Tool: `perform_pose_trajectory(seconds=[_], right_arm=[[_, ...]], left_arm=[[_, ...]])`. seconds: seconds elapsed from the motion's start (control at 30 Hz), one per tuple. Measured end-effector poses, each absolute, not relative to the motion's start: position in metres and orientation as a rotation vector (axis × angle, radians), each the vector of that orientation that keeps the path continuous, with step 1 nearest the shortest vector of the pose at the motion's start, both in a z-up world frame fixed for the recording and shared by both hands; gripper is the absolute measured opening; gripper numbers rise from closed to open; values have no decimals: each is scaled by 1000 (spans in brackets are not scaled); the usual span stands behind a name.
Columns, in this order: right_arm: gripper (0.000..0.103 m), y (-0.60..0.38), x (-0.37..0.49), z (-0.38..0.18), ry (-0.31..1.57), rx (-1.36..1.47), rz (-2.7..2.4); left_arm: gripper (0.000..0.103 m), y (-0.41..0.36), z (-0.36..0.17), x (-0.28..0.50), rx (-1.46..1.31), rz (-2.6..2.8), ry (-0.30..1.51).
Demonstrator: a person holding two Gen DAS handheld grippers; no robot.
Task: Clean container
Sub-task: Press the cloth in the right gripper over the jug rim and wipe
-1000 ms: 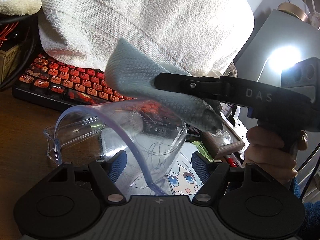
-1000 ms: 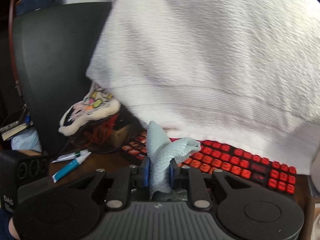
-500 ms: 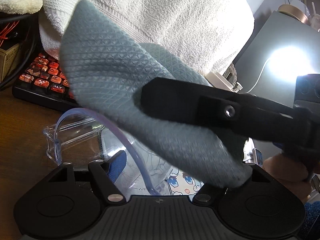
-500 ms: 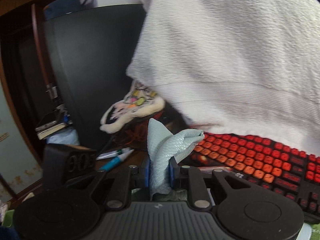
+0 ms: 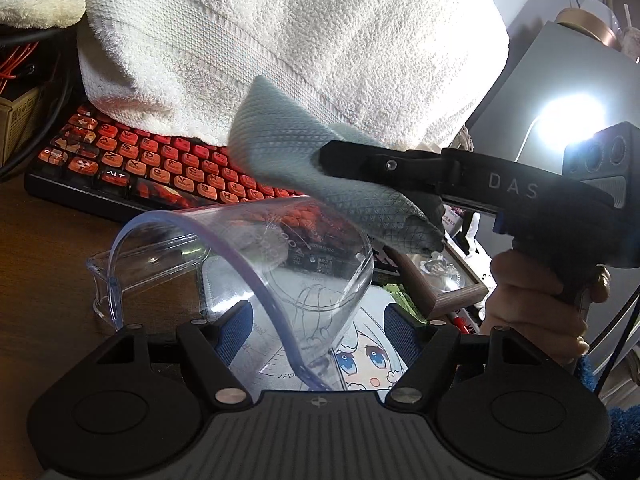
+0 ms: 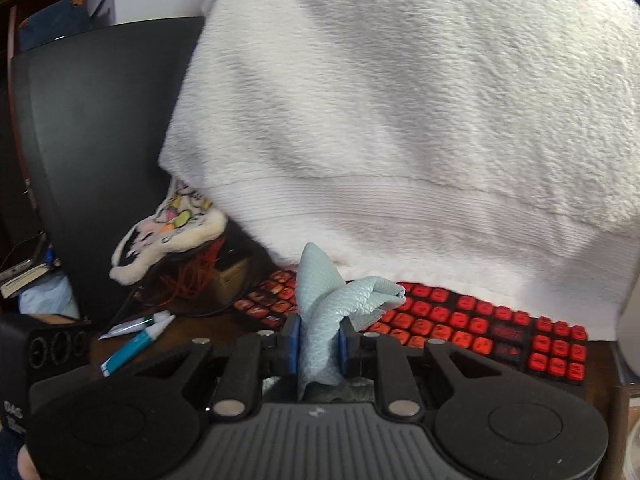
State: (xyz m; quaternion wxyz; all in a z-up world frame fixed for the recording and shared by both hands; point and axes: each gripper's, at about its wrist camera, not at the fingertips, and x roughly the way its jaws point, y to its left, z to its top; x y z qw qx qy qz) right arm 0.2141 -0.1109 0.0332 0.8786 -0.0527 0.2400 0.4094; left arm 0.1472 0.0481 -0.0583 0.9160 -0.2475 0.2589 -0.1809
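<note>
Two claws share this cluttered bench (image 5: pixel 36 248). The left claw (image 5: pixel 316 322) has its blue pads set on either side of a clear plastic measuring cup (image 5: pixel 280 268), which is tipped so its open mouth faces away toward the keyboard; the pads sit against the cup's walls, gripping it, with the cup's handle (image 5: pixel 112 280) sticking out to the left. Printed scale marks show through the plastic.

Just above and to the right of the cup's mouth, the right claw (image 6: pixel 318 346) is pressed together on a grey-blue waffle cloth (image 6: pixel 324 312); in the left wrist view the cloth (image 5: pixel 304 168) hangs from the black fingers and its lower fold sits near the cup's rim, though whether it touches is unclear. A hand (image 5: pixel 536 308) grips the right claw's handle.

Behind everything, a red and black keyboard (image 5: pixel 160 168) runs across the bench, its far keys buried under a large white towel (image 5: pixel 280 40) that drapes down and blocks most of the background. A cartoon mat (image 5: pixel 360 356) with a blue-eyed face lies under the cup. A small wooden picture frame (image 5: pixel 452 284) stands to the right, and a bright lamp (image 5: pixel 568 120) glares beyond it. In the right wrist view, a teal and white tube (image 6: pixel 136 340) lies left of the keyboard, near a plush toy (image 6: pixel 172 232) and a dark monitor (image 6: pixel 100 140).
</note>
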Motion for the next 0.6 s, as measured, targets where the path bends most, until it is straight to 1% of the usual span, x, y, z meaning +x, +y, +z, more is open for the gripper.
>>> perform_pose_trajectory(seconds=[0.13, 0.33, 0.6], right_arm=[[18, -112, 212, 34, 472, -125, 833], [18, -98, 192, 30, 468, -161, 934], [18, -90, 175, 30, 522, -117, 1125]], left_arm=[[72, 48, -57, 145, -509, -373, 533], [72, 48, -57, 145, -511, -372, 533], [73, 47, -58, 146, -508, -372, 531]])
